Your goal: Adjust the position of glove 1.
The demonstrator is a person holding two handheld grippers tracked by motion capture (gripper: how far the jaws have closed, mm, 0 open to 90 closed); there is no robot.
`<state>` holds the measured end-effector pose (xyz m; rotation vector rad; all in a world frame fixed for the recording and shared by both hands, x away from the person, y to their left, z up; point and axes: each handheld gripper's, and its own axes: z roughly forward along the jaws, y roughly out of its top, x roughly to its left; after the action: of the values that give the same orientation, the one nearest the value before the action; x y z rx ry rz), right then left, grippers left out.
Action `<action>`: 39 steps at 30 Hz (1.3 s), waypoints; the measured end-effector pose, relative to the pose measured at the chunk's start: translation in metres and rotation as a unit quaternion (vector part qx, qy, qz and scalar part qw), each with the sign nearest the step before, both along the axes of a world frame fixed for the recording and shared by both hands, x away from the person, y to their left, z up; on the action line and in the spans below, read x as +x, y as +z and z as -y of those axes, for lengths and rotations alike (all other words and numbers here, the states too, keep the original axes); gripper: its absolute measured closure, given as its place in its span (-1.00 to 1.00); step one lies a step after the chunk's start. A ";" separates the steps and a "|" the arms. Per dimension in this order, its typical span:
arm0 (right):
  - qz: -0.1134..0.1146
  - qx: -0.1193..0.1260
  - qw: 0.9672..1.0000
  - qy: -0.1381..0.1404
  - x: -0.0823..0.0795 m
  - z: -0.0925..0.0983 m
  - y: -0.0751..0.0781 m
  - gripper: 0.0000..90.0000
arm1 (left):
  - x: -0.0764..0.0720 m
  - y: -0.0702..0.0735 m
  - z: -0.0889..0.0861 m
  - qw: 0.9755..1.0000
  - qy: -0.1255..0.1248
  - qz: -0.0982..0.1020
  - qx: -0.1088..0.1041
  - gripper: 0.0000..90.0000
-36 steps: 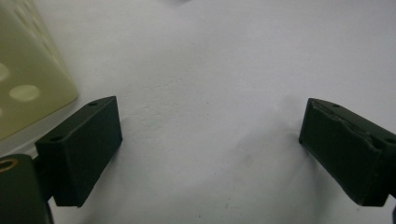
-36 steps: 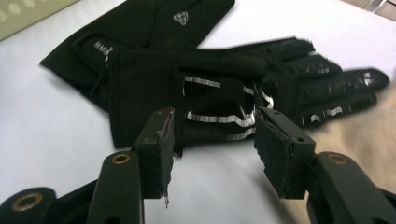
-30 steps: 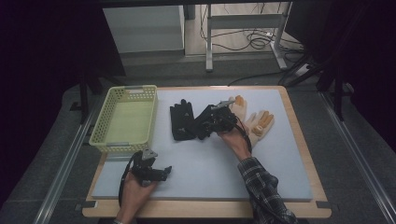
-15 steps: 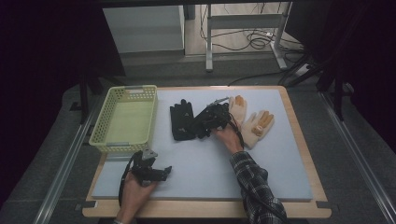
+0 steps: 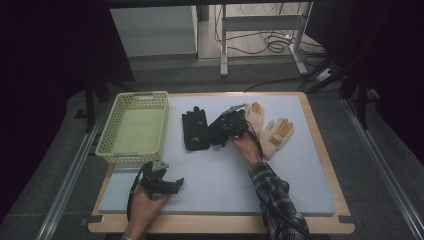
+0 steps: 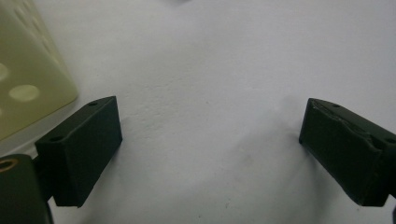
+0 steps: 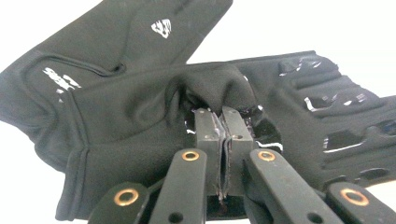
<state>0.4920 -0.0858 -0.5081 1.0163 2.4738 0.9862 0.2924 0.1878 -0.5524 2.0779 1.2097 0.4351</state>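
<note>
A: Where is the black glove?

B: There are two. One black glove (image 5: pixel 195 129) lies flat on the grey mat (image 5: pixel 300 190), just to the right of the yellow basket (image 5: pixel 132 128). The other black glove (image 7: pixel 261 93) lies partly on top of it, on the side away from the basket.

A: Is the right gripper (image 5: pixel 226 127) holding it?

B: Yes. Its jaws have just been closing, and now they are pinched together on a fold of that top glove. You can see the cloth bunched up between them in the right gripper view.

A: How should the person lift it?

B: I think slowly and straight up. Only a little fold is caught, so a quick pull could make it slip out. The glove under it should stay down on the mat.

A: And the left gripper (image 5: pixel 159 182)?

B: It sits near the front corner of the basket, with its jaws wide apart and nothing in them.

A: What changed from a moment ago?

B: The right hand slid a little toward the basket, away from the two tan gloves (image 5: pixel 267 128). The left one has not moved.
</note>
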 end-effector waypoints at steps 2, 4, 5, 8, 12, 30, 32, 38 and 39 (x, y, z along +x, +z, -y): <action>0.009 0.004 1.000 0.009 -0.003 0.003 0.006 0.93 | 0.000 0.000 0.000 1.000 0.000 0.000 0.001 -0.87; 0.015 0.004 1.000 0.014 -0.006 0.005 0.013 0.93 | 0.000 0.000 0.000 1.000 0.000 0.000 0.001 -0.87; 0.019 0.006 1.000 0.019 -0.009 0.007 0.016 0.93 | 0.000 0.000 0.000 1.000 0.000 0.000 0.001 -0.87; 0.025 0.012 0.999 0.033 -0.017 0.009 0.028 0.92 | 0.000 0.000 0.000 1.000 0.000 0.000 0.001 -0.87; 0.032 0.014 0.998 0.054 -0.028 0.011 0.041 0.92 | 0.000 0.000 0.000 1.000 0.000 0.000 0.001 -0.87; 0.011 0.010 0.978 0.208 -0.130 0.033 0.052 0.92 | 0.000 0.000 0.001 1.000 0.003 0.002 -0.004 -0.87; 0.006 0.006 0.976 0.218 -0.136 0.037 0.045 0.92 | 0.000 0.000 0.000 1.000 0.001 0.001 -0.001 -0.87; -0.029 0.008 0.977 0.211 -0.143 0.043 0.023 0.59 | 0.000 0.000 0.000 1.000 0.002 0.001 -0.001 -0.87; -0.030 0.014 0.979 0.203 -0.143 0.045 0.024 0.56 | 0.000 0.000 0.000 1.000 0.001 0.001 -0.001 -0.87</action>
<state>0.3494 -0.1307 -0.4843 0.5591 2.7903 1.1193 0.2923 0.1875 -0.5525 2.0739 1.2121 0.4365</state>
